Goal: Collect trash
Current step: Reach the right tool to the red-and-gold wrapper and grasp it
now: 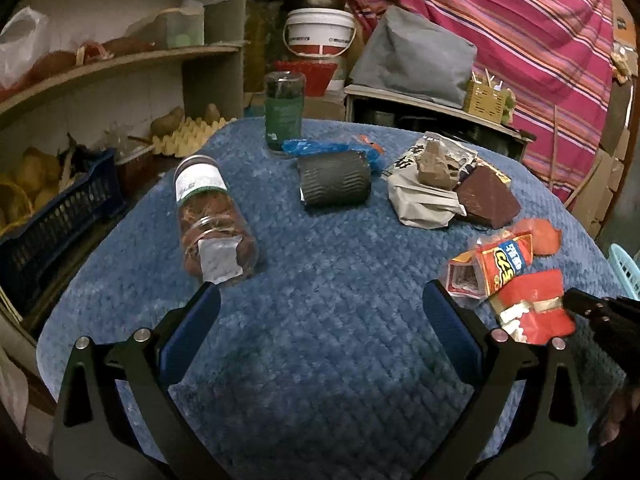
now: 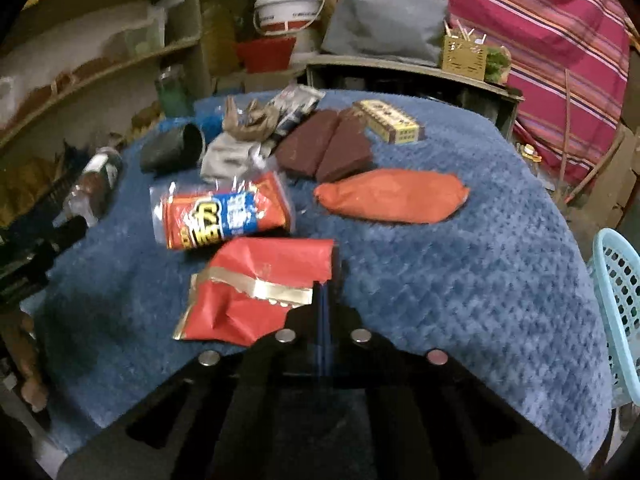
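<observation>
Trash lies on a blue quilted table cover. My right gripper is shut on the edge of a red and gold wrapper; it also shows in the left wrist view, with the right gripper at its right side. Just beyond lies a red and blue snack bag and an orange wrapper. My left gripper is open and empty above the cover. A plastic jar lies on its side by its left finger.
A black ribbed cup lies on its side, with a green jar behind it. Crumpled paper, brown packets and a small yellow box sit at the back. A light blue basket stands at the table's right edge. Shelves stand left.
</observation>
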A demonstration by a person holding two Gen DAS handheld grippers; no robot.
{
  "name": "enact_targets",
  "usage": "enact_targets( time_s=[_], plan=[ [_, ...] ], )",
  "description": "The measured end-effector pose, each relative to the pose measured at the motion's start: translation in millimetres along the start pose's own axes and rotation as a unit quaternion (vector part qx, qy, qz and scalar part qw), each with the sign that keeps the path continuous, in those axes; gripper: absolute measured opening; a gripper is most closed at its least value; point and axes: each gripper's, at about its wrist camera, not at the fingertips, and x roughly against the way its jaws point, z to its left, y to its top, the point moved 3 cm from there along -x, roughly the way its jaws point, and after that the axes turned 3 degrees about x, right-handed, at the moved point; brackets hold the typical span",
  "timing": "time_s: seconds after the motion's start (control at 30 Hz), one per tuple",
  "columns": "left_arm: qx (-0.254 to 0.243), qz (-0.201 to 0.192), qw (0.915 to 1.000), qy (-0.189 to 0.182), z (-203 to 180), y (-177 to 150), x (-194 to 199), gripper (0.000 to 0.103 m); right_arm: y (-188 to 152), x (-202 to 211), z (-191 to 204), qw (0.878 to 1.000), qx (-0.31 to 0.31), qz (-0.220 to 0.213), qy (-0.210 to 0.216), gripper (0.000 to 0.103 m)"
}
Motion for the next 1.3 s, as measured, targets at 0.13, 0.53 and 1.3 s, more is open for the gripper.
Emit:
enact_targets(
  time_s=[0.13,0.53,1.3],
  plan=[
    [0.008,0.004,1.0000,-0.002,2,0,-2,0.098,4,15,-11,1.000,-0.005,-0.020,-0.006,0.000],
    [-0.014,-0.003,0.9997,0.019,-3,0,9,0.098,7,21,-16,1.000,-0.002,-0.010,-0.018,0.042],
    [0.004,0.006,0.9999,0.015,17,-7,11,0.098,-2,-17,42,0.998,0.027,0.025,-0.042,0.094]
  ],
)
